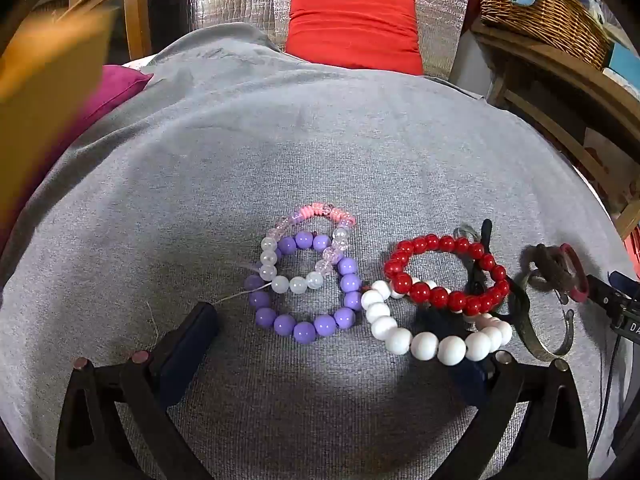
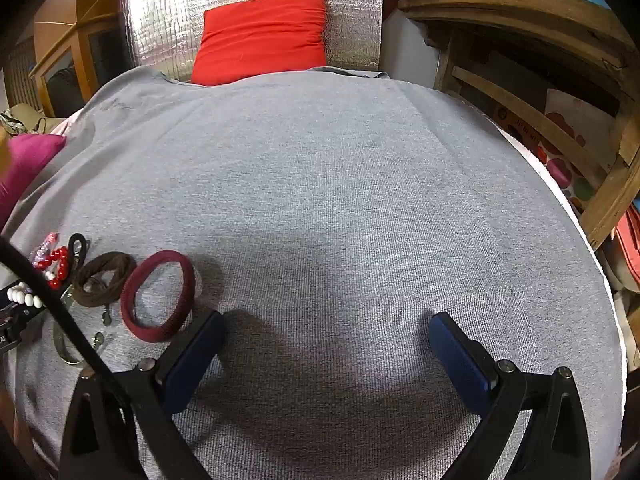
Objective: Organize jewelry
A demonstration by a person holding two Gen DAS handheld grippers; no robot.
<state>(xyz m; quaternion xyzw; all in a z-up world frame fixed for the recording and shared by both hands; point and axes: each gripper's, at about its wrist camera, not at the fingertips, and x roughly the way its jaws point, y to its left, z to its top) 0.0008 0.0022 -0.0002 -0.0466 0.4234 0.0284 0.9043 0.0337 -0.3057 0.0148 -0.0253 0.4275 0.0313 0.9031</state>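
Note:
In the left wrist view, bead bracelets lie on the grey cloth [image 1: 280, 152]: a purple one [image 1: 304, 330], a pale pink-and-clear one [image 1: 298, 283] overlapping it, a red one [image 1: 440, 295] and a white one [image 1: 424, 346] under it. My left gripper [image 1: 332, 324] is open around them, low over the cloth, holding nothing. In the right wrist view, a maroon hair band [image 2: 160, 296] and a brown hair tie [image 2: 102, 280] lie at the left. My right gripper [image 2: 326, 330] is open and empty over bare cloth, its left finger [image 2: 196, 354] beside the maroon band.
A red cushion [image 1: 354, 28] leans against a silver panel at the back. A magenta cushion [image 1: 116, 88] sits at the left. A wicker basket [image 1: 540, 8] stands on a wooden shelf at the right. A black hair tie [image 1: 482, 264] and a metal bangle [image 1: 540, 340] lie by the red bracelet.

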